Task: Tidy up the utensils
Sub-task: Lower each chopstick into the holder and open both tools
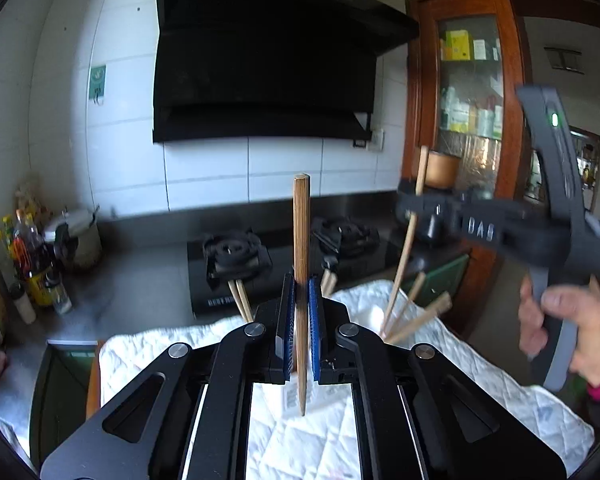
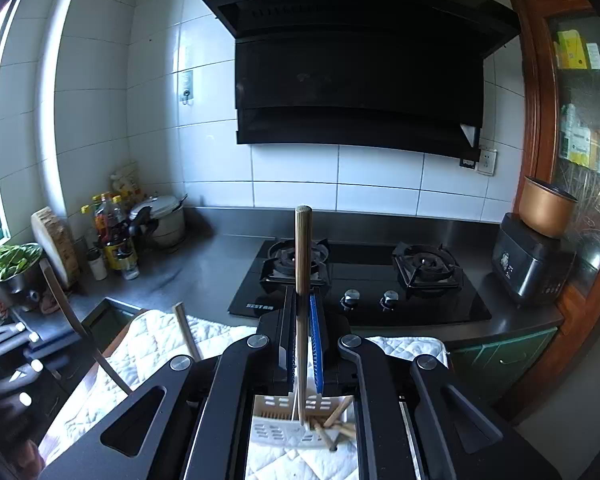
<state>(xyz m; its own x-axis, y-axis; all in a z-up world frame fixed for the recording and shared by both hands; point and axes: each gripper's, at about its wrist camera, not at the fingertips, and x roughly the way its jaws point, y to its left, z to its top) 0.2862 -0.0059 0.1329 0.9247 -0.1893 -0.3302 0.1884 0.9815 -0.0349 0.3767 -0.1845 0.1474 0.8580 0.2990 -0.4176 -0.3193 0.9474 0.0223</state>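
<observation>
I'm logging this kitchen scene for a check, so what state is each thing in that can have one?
left gripper: shut on a chopstick, held upright
right gripper: shut on a second chopstick, upright
white holder: holds several chopsticks
gas burners: no flame visible
pressure cooker: lid on

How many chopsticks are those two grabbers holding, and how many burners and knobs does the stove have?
Chopsticks held: 2, one in the left gripper, one in the right gripper
Burners: 2
Knobs: 2
Total: 6
</observation>
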